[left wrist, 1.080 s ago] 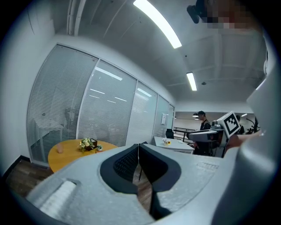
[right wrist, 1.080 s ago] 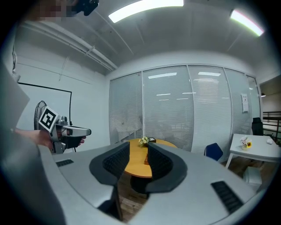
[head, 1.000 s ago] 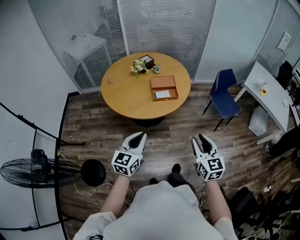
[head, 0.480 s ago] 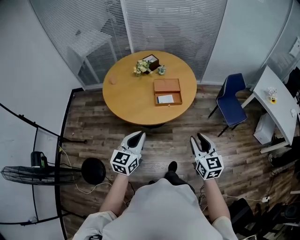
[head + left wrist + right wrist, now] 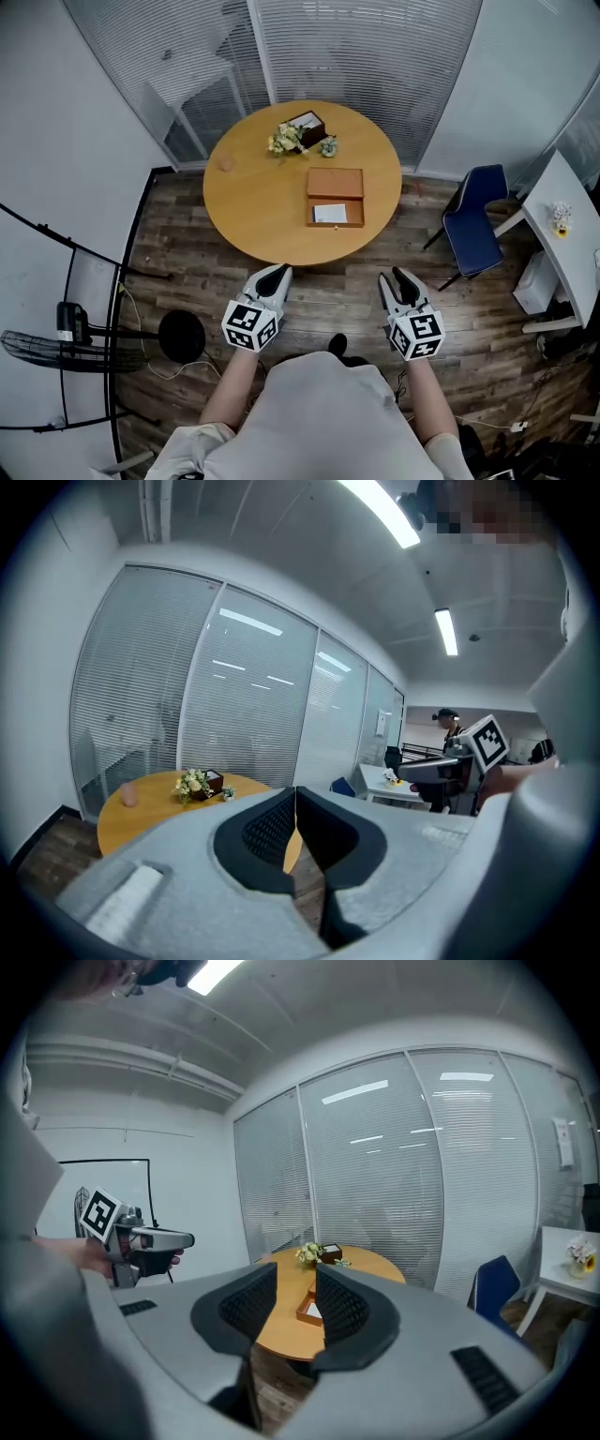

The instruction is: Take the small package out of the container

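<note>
An open orange-brown container [image 5: 335, 196] lies on the round wooden table [image 5: 253, 202], and a small white package [image 5: 328, 214] rests in its near half. Both grippers hang over the floor, short of the table's near edge. My left gripper [image 5: 275, 273] has its jaws closed together with nothing between them, as the left gripper view [image 5: 296, 790] also shows. My right gripper [image 5: 397, 278] is open and empty. In the right gripper view [image 5: 296, 1269] the container [image 5: 305, 1316] shows through the gap between the pads, far off.
A flower bunch [image 5: 286, 140] and a dark box [image 5: 308, 125] stand at the table's far side. A blue chair [image 5: 472, 231] sits to the right, with a white desk [image 5: 570, 234] beyond it. A floor fan [image 5: 52, 343] and a black round base [image 5: 180, 331] are at the left.
The view has shifted: the table and container sit a little nearer and further right, and the fan has slid left. Both grippers hold the same pose.
</note>
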`<state>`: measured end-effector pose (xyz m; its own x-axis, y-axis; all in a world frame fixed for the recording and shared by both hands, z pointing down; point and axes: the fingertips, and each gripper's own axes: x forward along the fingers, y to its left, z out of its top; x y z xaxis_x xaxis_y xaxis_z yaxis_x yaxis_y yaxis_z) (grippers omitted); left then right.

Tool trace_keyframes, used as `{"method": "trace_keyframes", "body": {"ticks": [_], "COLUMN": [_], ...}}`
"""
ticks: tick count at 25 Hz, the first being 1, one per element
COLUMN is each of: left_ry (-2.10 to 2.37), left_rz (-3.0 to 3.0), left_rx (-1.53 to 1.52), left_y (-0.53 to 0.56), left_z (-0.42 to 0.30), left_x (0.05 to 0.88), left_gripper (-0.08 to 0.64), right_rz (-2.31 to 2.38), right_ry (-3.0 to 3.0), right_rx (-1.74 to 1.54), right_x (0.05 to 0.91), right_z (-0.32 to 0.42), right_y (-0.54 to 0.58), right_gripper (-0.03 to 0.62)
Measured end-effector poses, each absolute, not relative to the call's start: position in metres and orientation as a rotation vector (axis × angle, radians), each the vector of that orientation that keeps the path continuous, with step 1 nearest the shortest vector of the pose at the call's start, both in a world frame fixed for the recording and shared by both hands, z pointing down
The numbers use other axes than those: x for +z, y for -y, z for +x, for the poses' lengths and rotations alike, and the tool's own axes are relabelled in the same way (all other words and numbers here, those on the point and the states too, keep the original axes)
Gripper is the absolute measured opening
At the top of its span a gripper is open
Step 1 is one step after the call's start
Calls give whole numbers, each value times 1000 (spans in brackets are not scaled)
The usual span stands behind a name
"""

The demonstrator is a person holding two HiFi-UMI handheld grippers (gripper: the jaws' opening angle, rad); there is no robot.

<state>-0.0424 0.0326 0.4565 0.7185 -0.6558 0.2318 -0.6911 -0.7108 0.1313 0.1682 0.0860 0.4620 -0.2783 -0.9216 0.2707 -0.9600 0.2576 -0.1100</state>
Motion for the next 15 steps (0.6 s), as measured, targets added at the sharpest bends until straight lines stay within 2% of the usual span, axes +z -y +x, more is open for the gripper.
{"method": "trace_keyframes", "body": {"ticks": [7, 15], "left_ry": [1114, 1117], "left_rz": [2677, 2637], "left_rx": [262, 302], "left_y": [-11, 26], "left_z": [-17, -21], "left_x": [468, 482], "left_gripper": [19, 19], "right_rz": [1728, 1668], "right_ry": [2383, 2379], "right_rx": [418, 471], "right_x": [477, 494], "right_z": [195, 191], "right_y": [-49, -7], "right_gripper": [127, 127]}}
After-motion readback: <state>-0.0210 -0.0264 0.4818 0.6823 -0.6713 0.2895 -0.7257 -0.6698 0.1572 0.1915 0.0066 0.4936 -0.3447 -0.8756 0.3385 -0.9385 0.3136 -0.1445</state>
